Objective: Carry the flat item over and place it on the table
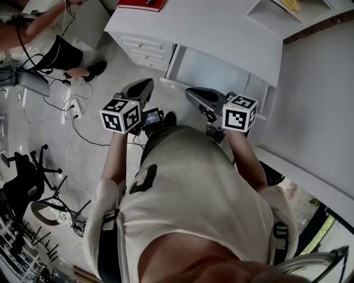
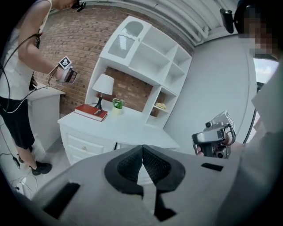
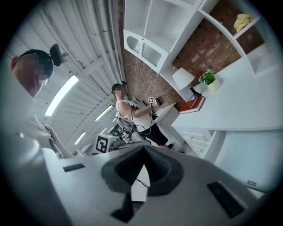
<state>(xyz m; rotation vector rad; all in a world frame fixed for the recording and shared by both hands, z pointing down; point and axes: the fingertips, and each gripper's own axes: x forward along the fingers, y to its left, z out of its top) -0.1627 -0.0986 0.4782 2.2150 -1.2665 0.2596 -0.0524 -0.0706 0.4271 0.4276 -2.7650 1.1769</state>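
Note:
A flat red book lies on the white desk ahead of me; it shows as the book in the left gripper view and as the book in the right gripper view. My left gripper and right gripper are held side by side at chest height, well short of the desk. The left gripper has its black pads pressed together with nothing between them. The right gripper is likewise shut and holds nothing.
A lamp and a small potted plant stand behind the book, under a white shelf unit. Another person stands at the desk's left end. Cables and an office chair are on the floor to my left.

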